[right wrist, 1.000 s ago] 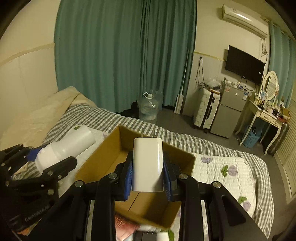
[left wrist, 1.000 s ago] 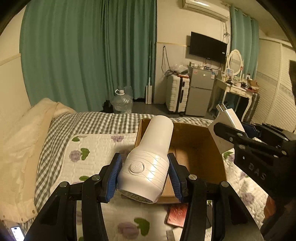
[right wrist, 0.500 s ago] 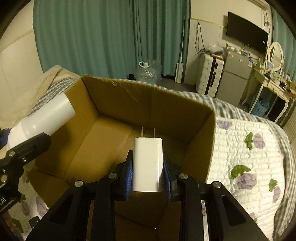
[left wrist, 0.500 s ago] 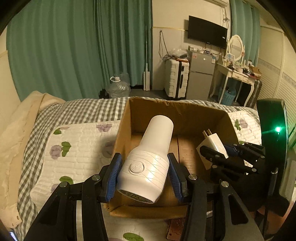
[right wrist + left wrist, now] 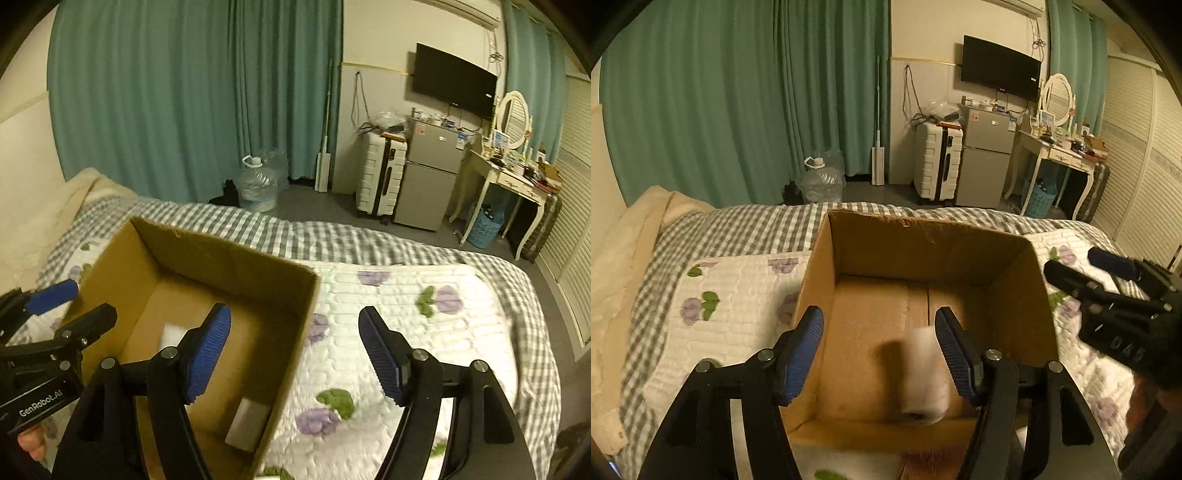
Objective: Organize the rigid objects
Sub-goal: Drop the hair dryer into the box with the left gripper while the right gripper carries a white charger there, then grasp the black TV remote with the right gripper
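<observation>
Both the left gripper (image 5: 879,354) and right gripper (image 5: 295,354) were spread wide and emptied. The white hair dryer (image 5: 925,380) and charger plug (image 5: 248,424), clamped a second earlier, were left inside the cardboard box (image 5: 923,240), so two items were judged stowed.

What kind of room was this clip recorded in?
Most likely a bedroom in a home. A bed with a floral quilt fills the foreground, a dressing table with an oval mirror stands by the far wall, and a TV hangs above a small fridge.

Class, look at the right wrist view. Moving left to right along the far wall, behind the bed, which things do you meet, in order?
Water jug → mop → white suitcase → small fridge → dressing table with oval mirror.
</observation>
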A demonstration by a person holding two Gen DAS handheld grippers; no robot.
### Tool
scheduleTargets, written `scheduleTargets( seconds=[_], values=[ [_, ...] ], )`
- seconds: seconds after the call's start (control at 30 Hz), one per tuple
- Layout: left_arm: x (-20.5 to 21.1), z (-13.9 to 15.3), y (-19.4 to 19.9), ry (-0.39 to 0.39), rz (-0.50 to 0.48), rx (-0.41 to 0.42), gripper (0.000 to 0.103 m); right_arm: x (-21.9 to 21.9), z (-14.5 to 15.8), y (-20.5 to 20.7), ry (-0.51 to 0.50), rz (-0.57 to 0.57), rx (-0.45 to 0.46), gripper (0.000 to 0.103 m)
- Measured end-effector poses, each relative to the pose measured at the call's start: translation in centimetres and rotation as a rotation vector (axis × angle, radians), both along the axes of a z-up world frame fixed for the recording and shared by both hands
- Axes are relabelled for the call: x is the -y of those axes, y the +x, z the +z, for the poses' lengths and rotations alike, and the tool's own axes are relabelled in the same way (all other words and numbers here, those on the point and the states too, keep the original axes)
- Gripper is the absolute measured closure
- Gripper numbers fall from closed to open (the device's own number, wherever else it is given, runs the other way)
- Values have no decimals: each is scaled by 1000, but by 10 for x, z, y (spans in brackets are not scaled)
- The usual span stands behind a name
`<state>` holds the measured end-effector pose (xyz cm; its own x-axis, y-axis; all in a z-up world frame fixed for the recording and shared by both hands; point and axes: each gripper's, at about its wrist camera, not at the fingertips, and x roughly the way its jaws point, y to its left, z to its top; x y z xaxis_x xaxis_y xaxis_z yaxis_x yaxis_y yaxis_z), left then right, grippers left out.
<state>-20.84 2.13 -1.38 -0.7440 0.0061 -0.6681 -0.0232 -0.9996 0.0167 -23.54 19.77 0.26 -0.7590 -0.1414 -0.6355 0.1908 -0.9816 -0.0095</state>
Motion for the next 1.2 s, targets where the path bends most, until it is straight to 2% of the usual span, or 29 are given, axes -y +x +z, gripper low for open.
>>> scheduleTargets(
  seconds=[0.23,0.33,0.43,0.57,0.63,0.73,0.87,0.97,1.03,1.1,1.2],
  values=[
    [7,53,69,-9,3,-57,35,-2,71,71,4,24,-79,22],
    [15,71,104,-25,18,-77,34,4,90,113,12,56,-104,16],
    [25,79,136,-40,37,-87,32,14,96,156,37,111,-110,16],
    [39,65,177,-67,71,-78,32,31,73,199,54,173,-77,16],
    [46,51,190,-72,92,-63,32,42,49,212,46,218,-35,16],
    [61,17,207,-63,136,-30,32,60,8,217,62,258,23,16],
    [79,-26,213,-3,167,40,32,93,-47,223,84,340,90,16],
    [79,-45,210,-62,176,66,32,117,-82,219,137,403,138,16],
    [77,-53,208,-94,168,71,32,125,-96,217,149,429,165,20],
    [77,-59,206,-103,160,81,32,132,-112,210,152,450,200,32],
    [82,-66,203,-104,170,94,32,140,-125,202,147,475,227,35]
  ],
)
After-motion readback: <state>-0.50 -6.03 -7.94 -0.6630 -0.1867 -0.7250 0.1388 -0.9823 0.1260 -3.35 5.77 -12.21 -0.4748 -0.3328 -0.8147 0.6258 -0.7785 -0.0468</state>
